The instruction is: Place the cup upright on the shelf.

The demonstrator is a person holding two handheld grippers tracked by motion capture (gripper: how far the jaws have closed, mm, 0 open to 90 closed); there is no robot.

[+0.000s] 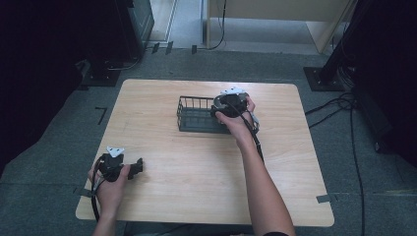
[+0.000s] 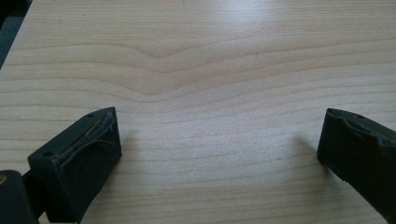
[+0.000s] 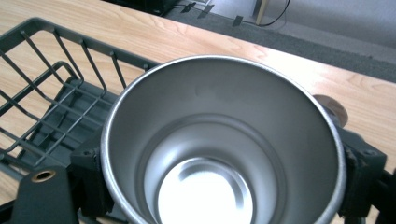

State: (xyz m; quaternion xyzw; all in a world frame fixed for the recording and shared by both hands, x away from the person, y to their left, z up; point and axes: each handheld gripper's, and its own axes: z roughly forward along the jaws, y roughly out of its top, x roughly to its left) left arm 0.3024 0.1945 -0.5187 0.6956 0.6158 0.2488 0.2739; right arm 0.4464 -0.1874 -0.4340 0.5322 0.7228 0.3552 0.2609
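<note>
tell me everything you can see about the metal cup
The metal cup is a round, open-topped vessel that looks like brushed steel, with a thin rolled rim and walls stepping down to a shiny flat bottom. It is empty and upright, mouth toward the camera. The right gripper has a black jaw on each side of its wall, with the pads against it. It sits at the right end of the dark wire basket, above the wooden table.

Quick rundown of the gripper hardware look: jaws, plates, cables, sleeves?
Both units are black. The left gripper and right gripper each carry a grey three-cornered plate on top and trail a black cable. The left gripper's black, blocky pads look frayed at the edges. Forearms are bare; a dark sleeve edge shows on the right arm.
</note>
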